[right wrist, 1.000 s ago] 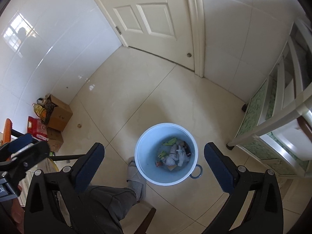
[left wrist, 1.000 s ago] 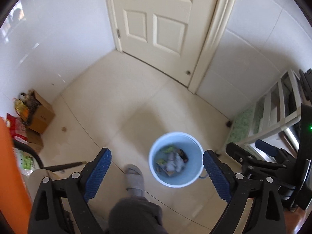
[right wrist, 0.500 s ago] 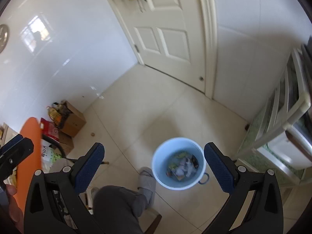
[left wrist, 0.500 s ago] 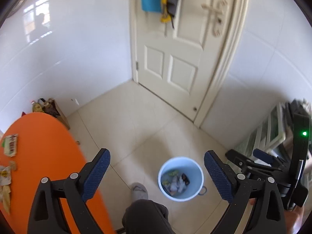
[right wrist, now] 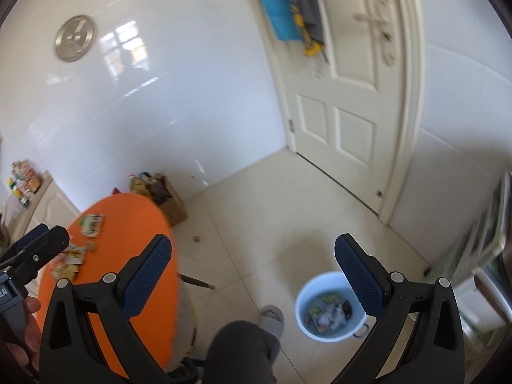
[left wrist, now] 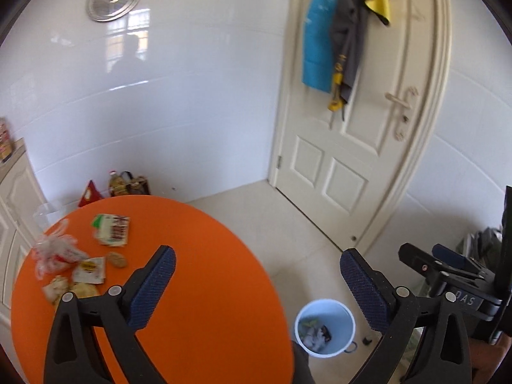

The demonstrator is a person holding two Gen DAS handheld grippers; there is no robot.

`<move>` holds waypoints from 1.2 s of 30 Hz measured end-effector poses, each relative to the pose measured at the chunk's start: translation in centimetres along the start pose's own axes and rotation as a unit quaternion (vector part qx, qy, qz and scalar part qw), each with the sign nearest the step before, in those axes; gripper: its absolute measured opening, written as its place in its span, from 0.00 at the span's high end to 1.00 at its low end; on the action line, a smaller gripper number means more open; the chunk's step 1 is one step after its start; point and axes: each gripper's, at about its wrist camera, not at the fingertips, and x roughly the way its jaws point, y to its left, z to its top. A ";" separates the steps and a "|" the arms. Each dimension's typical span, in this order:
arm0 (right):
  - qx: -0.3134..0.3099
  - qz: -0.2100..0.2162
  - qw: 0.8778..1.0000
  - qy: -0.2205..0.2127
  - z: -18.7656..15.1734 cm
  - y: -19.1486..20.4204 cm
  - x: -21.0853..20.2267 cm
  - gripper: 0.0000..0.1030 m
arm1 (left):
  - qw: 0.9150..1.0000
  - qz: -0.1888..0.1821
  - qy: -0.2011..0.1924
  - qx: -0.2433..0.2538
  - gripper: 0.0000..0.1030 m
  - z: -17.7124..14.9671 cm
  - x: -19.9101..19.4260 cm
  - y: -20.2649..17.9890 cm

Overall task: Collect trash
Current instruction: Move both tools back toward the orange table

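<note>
A round orange table (left wrist: 198,288) holds several scraps of trash: a green and red wrapper (left wrist: 112,229), a clear plastic bag (left wrist: 54,252), a yellow packet (left wrist: 90,269) and crumpled bits (left wrist: 68,289). A light blue bin (left wrist: 324,328) with trash in it stands on the floor to the table's right. My left gripper (left wrist: 257,283) is open and empty above the table's right half. My right gripper (right wrist: 252,270) is open and empty above the floor between the table (right wrist: 134,256) and the bin (right wrist: 331,308). The wrapper (right wrist: 92,224) also shows in the right wrist view.
A white door (left wrist: 355,134) with hanging cloths (left wrist: 332,35) faces me. A cardboard box (right wrist: 171,206) and bags stand by the tiled wall. A white cabinet (right wrist: 41,204) is at the left. A shelf rack (right wrist: 480,249) stands at the right. My leg and slipper (right wrist: 272,320) are by the bin.
Both grippers have lifted and tilted up from the bin toward the table. The orange table and its trash have come into view; the bin has shrunk and dropped low in both views.
</note>
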 end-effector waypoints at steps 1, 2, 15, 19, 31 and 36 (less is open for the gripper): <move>-0.008 0.008 1.000 -0.005 0.2 1.2 -0.3 0.00 | 1.000 0.010 -0.008 -0.007 0.01 -0.5 -1.3 0.9; -0.016 0.015 1.000 -0.008 0.3 2.3 -0.6 0.00 | 1.000 0.017 -0.015 -0.014 0.01 -0.9 -2.4 1.4; -0.107 0.135 0.984 -0.045 -0.5 16.6 -3.6 0.00 | 0.985 0.112 -0.087 -0.100 0.01 -5.8 -15.3 8.4; -0.133 0.165 0.976 -0.056 -0.9 20.8 -4.1 0.00 | 0.977 0.146 -0.099 -0.123 0.01 -8.1 -18.5 9.8; -0.197 0.215 0.955 -0.058 -2.5 28.0 -4.5 0.00 | 0.958 0.201 -0.112 -0.172 0.01 -11.3 -22.2 12.1; -0.219 0.214 0.951 -0.044 -3.2 28.7 -3.2 0.00 | 0.957 0.203 -0.098 -0.184 0.01 -12.4 -21.1 13.8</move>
